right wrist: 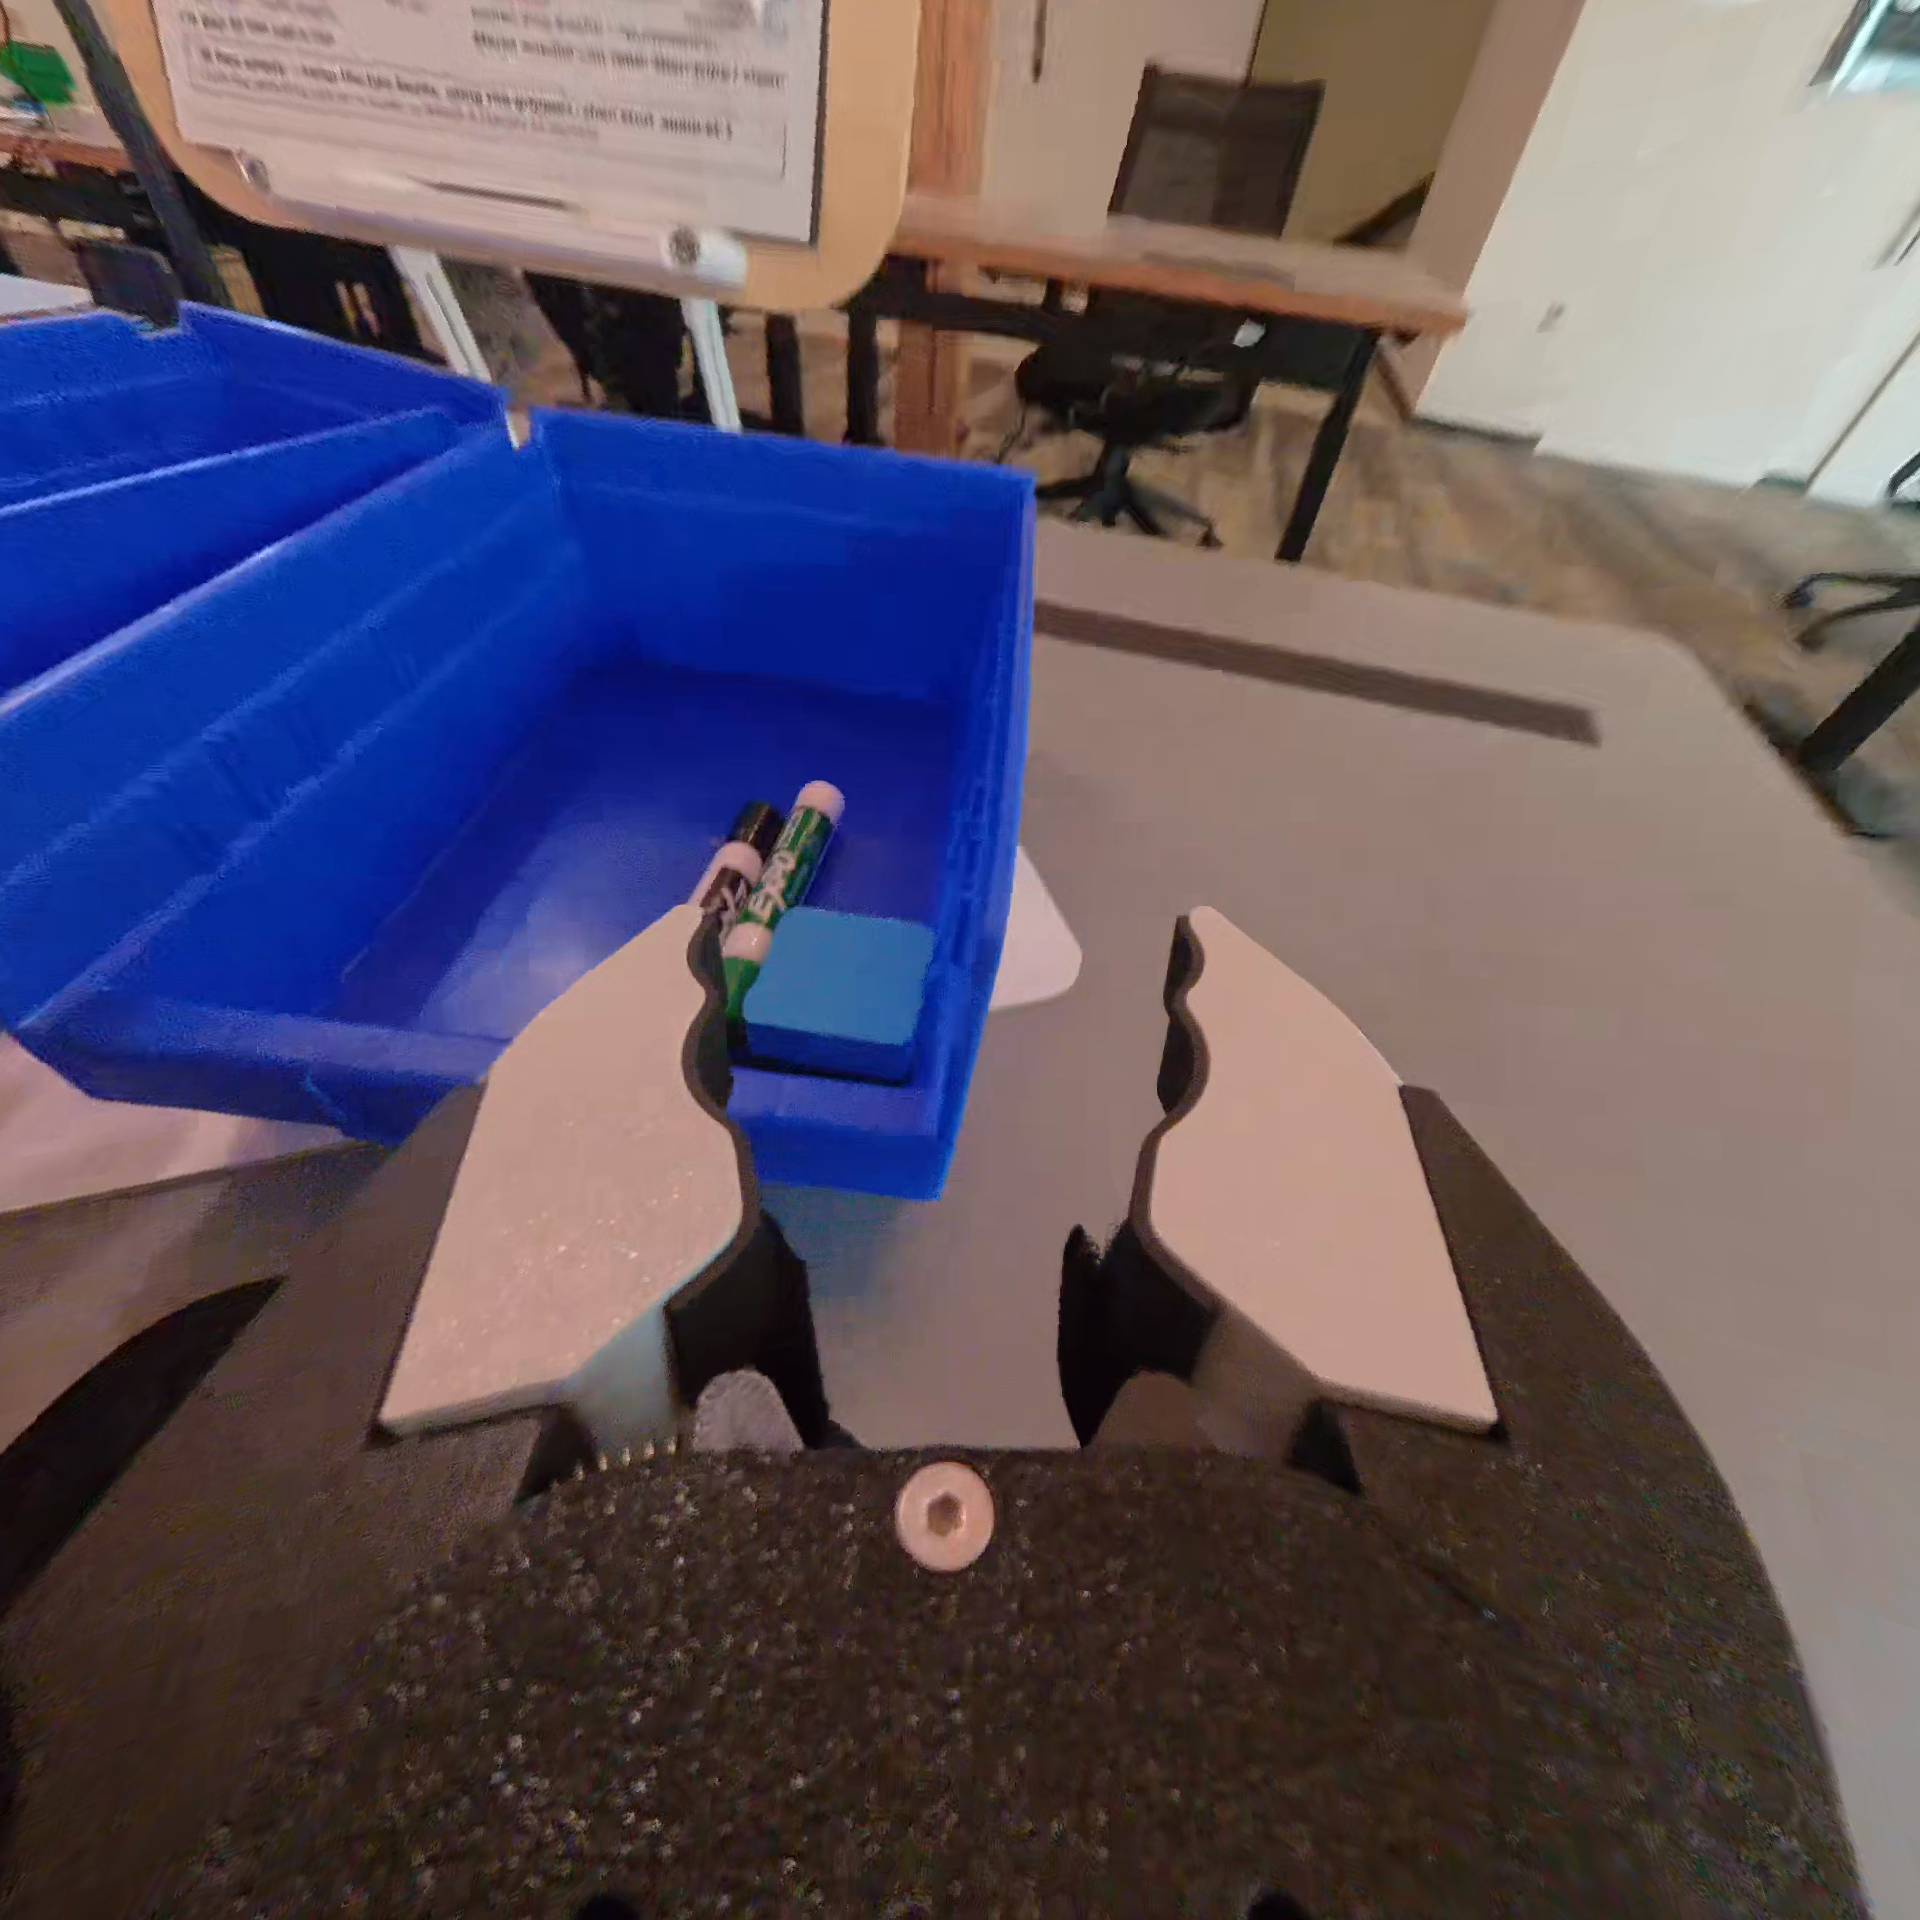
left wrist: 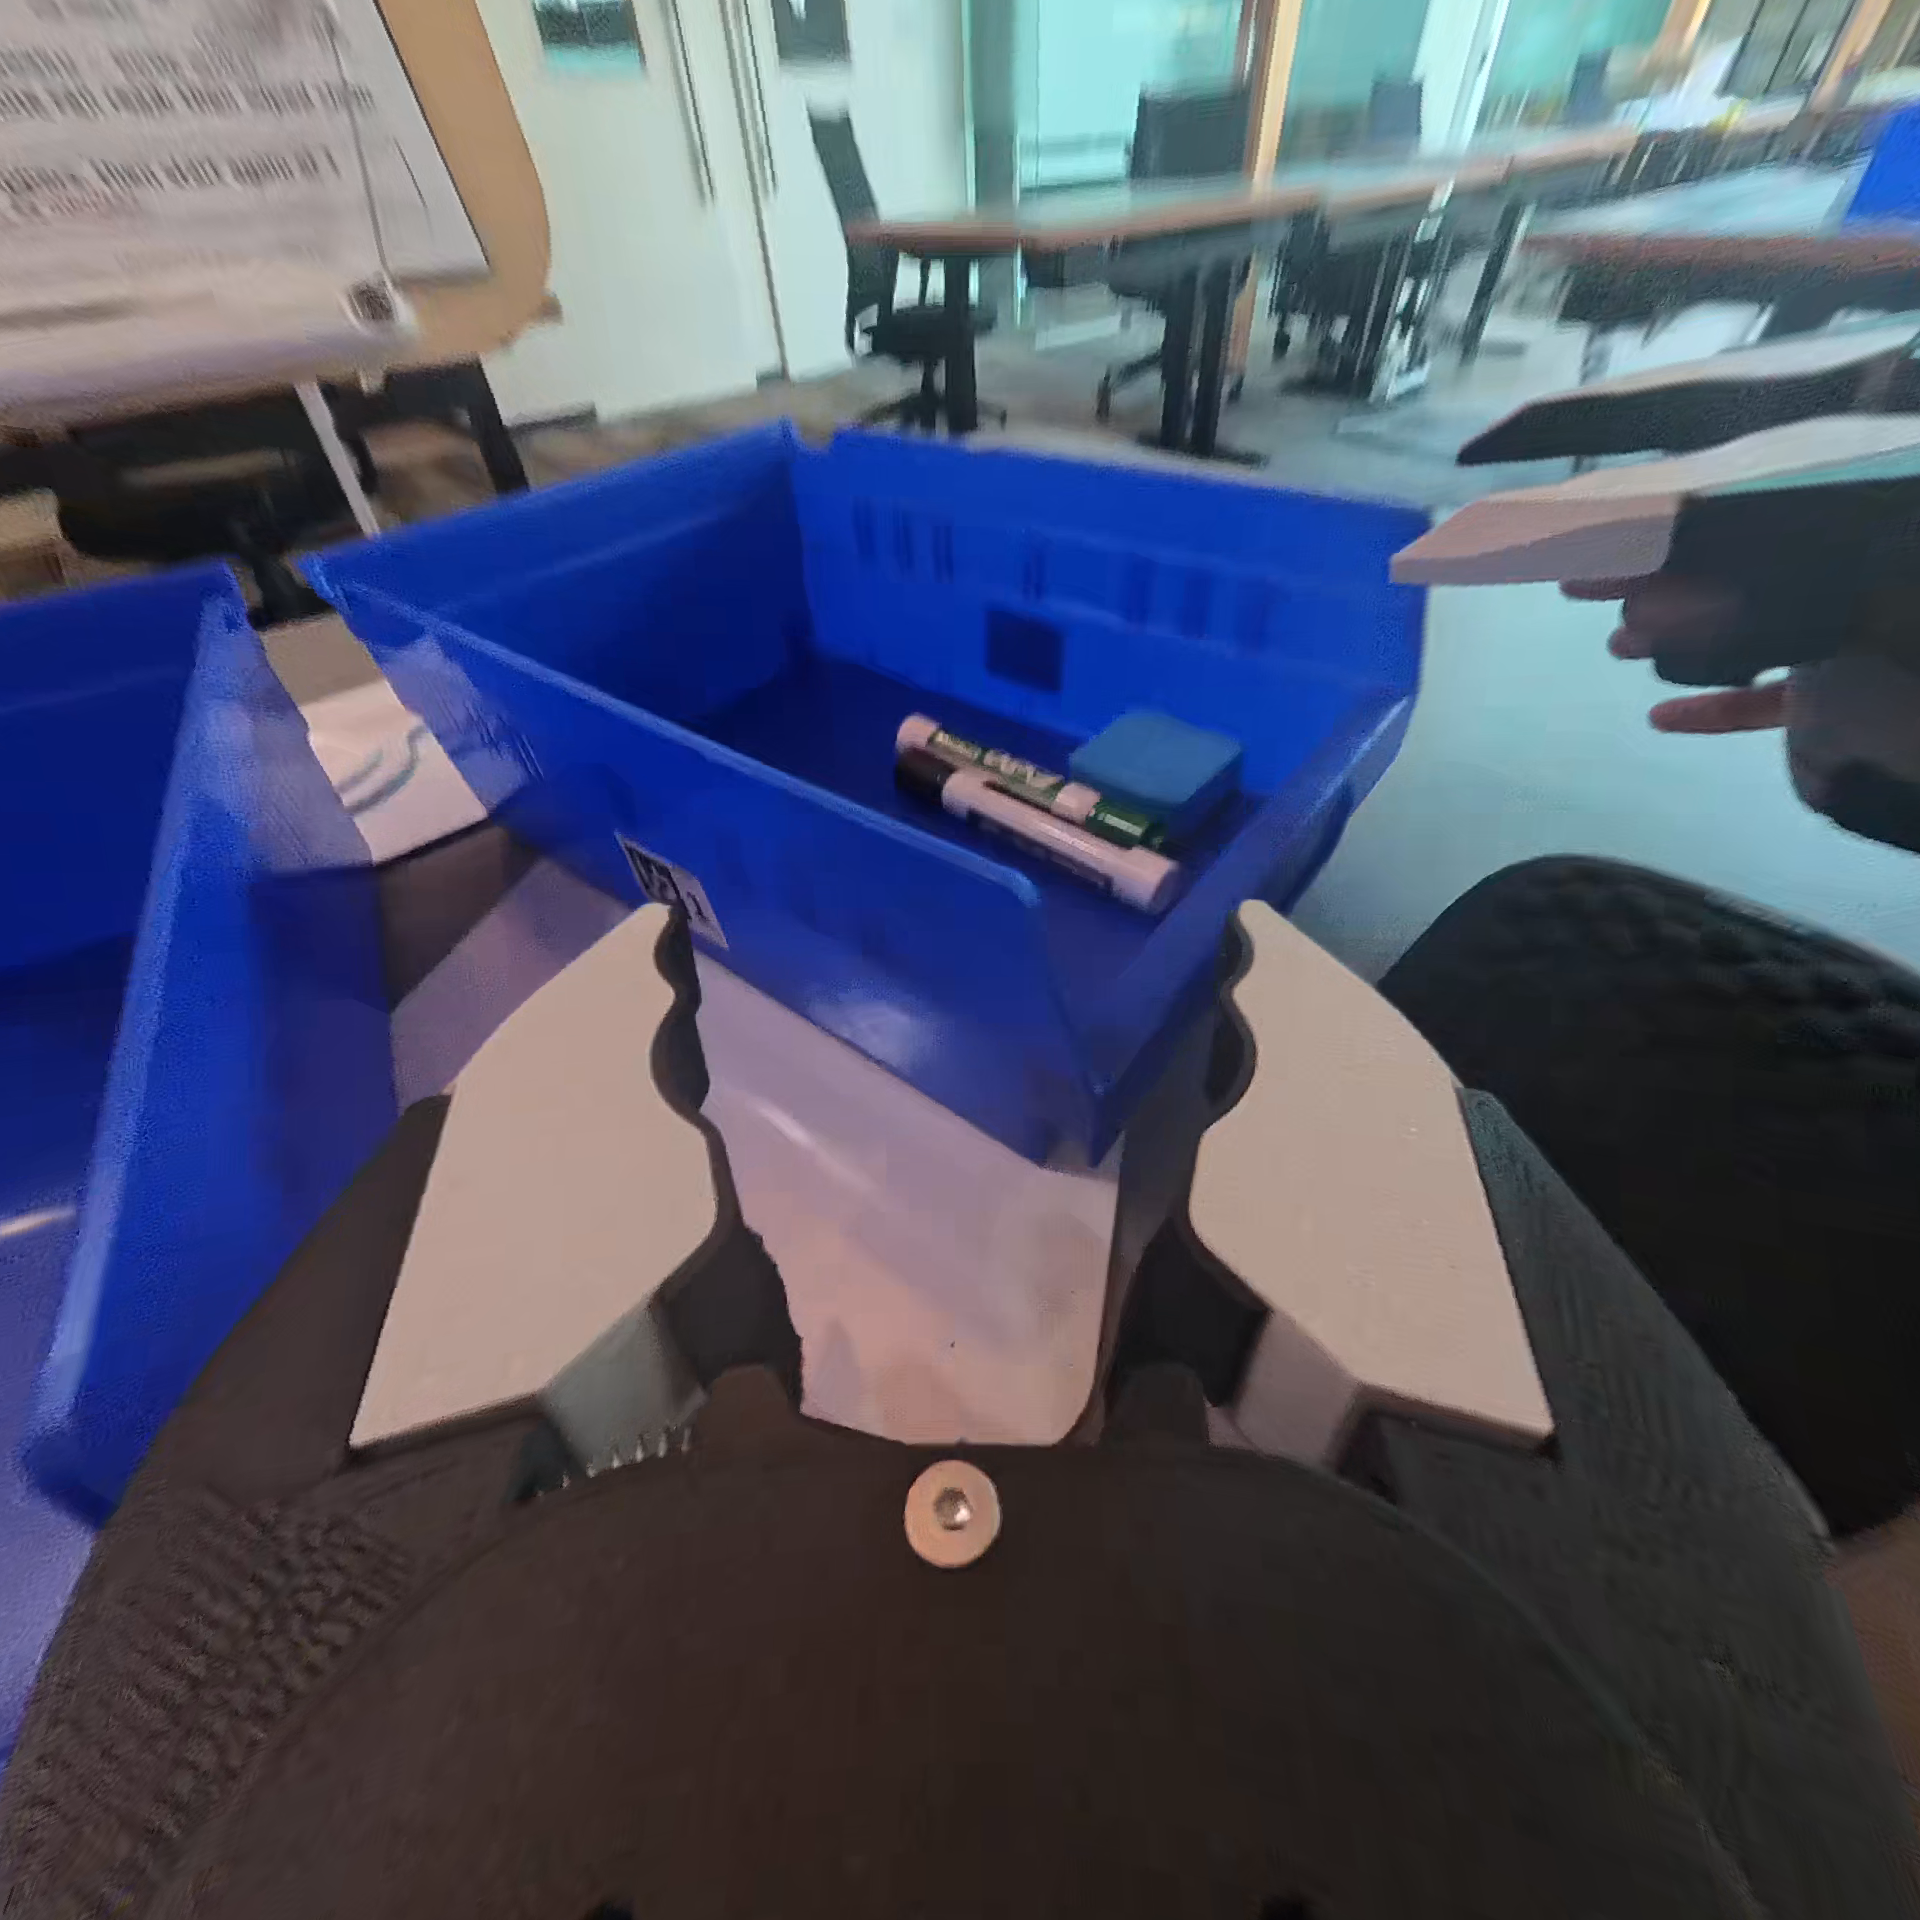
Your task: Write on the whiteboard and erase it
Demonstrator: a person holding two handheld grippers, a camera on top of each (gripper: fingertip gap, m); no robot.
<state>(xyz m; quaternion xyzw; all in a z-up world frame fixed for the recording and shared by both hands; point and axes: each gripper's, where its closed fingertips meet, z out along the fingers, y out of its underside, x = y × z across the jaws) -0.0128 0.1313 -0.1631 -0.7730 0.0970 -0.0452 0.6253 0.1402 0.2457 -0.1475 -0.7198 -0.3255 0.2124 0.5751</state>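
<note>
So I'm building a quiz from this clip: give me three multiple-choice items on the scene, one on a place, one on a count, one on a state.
1. Where is the blue eraser?
A. on the grey table
B. in the blue bin with the markers
C. in the left gripper

2. How many markers lie in that bin?
A. one
B. two
C. four

3. How does the right gripper stand?
A. open, empty
B. shut on a marker
C. shut on the eraser

Key: 1 B, it sits in the bin's corner beside the markers. 2 B, a green marker and a black marker lie side by side. 3 A, its fingers are apart with nothing between them.

Bright daylight, motion blur, wide-angle warp
</note>
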